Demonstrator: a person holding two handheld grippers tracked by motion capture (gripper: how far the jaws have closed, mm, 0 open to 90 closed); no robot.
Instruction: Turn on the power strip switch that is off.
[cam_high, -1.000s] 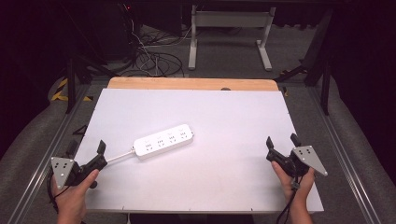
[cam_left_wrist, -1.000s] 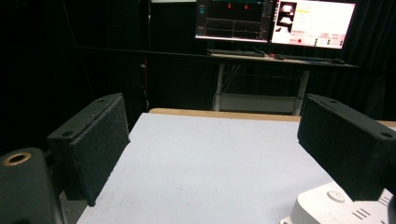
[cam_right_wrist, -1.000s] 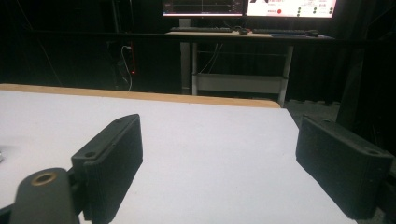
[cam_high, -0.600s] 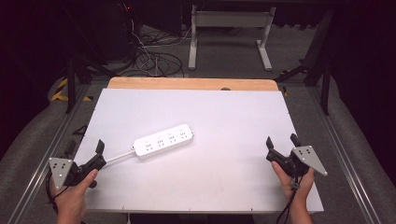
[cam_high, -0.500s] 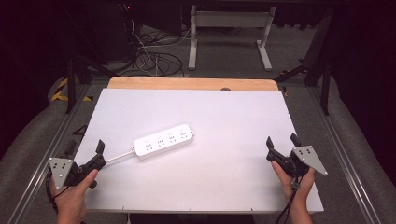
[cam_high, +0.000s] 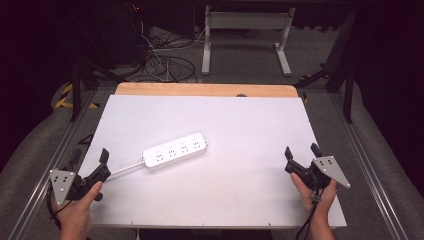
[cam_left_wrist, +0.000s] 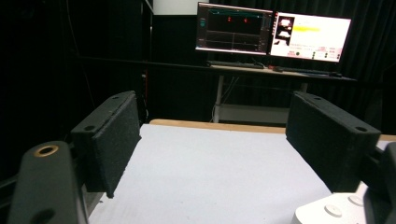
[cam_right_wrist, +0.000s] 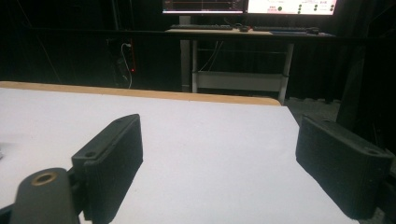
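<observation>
The room is dark, its walls black. A white table with a wooden strip along its far edge stands on a grey floor. Beyond the far edge stands a desk on a white frame, carrying two lit monitors and a keyboard. Black cables lie tangled on the floor off the table's far left corner. Yellow-black tape marks the floor at the left.

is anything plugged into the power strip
No. In the high view the white power strip lies flat on the table, sockets up, and no plug sits in any of them. Only its own cord trails off leftward.
</observation>
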